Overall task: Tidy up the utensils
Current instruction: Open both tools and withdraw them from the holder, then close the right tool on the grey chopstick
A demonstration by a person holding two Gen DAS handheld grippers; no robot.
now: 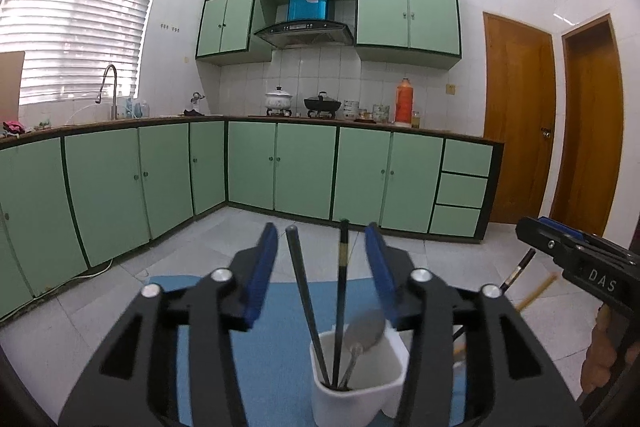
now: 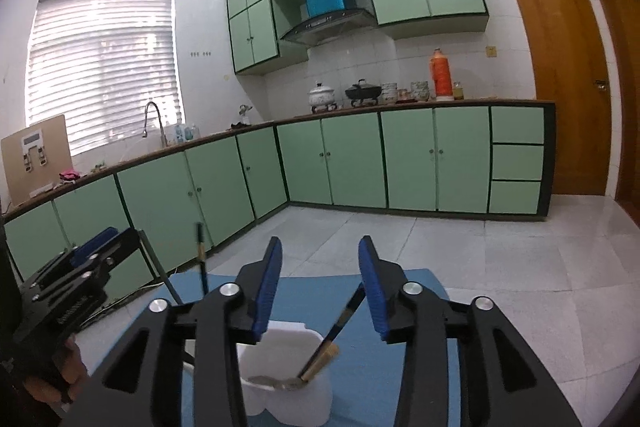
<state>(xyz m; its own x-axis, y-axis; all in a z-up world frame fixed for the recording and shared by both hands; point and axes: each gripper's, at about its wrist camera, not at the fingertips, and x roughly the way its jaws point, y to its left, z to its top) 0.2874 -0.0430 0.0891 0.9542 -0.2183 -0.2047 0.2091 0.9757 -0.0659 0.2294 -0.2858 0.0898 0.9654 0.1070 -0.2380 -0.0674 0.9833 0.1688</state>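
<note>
A white utensil holder [image 1: 360, 383] stands on a blue mat [image 1: 260, 347]. In the left wrist view it holds two black chopsticks [image 1: 340, 307] and a metal spoon [image 1: 362, 337]. My left gripper [image 1: 322, 267] is open and empty, with the chopsticks rising between its blue pads. In the right wrist view another white holder compartment [image 2: 286, 375] holds a dark chopstick [image 2: 340, 323], wooden sticks and a metal utensil. My right gripper [image 2: 320, 283] is open and empty above it. The left gripper also shows at the left of the right wrist view [image 2: 96, 251].
Green base cabinets [image 1: 280, 167] run along the far walls under a counter with a sink tap [image 1: 110, 87], pots and an orange flask [image 1: 405, 103]. Wooden doors [image 1: 516, 115] stand at the right. Pale floor tiles [image 2: 500, 267] surround the mat.
</note>
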